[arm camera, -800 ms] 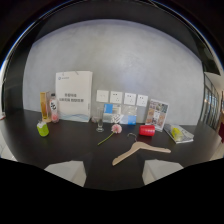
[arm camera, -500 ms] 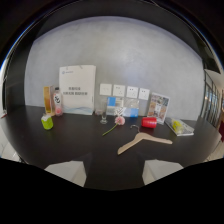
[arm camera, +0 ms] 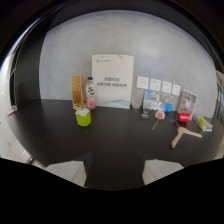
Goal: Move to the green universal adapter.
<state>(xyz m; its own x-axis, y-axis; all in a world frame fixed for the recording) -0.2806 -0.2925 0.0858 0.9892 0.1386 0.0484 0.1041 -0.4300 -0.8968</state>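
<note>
On the dark, flat table (arm camera: 120, 145) a small green block-shaped adapter (arm camera: 83, 118) stands towards the left side, well ahead of the hand-held gripper (arm camera: 116, 175). Its two pale fingers (arm camera: 67, 170) show low down at the near edge of the table. They are held apart with a wide gap between them, and nothing is in that gap.

Between the fingers and the green adapter the table top is bare and dark, so that stretch is open.

Just behind the green adapter, near the far edge of the table, stand a tall thin yellow box (arm camera: 76, 92) and a small white bottle with a pink bottom (arm camera: 90, 95). They are close to each other. Next to them a big white paper bag with small print (arm camera: 113, 81) stands upright against the grey wall (arm camera: 165, 50).

Further right along the far edge sit some small white cards (arm camera: 158, 86) and a clear glass (arm camera: 145, 106). A pink flower on a thin stem (arm camera: 158, 117) lies near them. A red round can (arm camera: 184, 117) lies on its side, and a pale wooden clothes hanger (arm camera: 184, 134) lies flat just in front of it. All of these are well apart from the green adapter.
</note>
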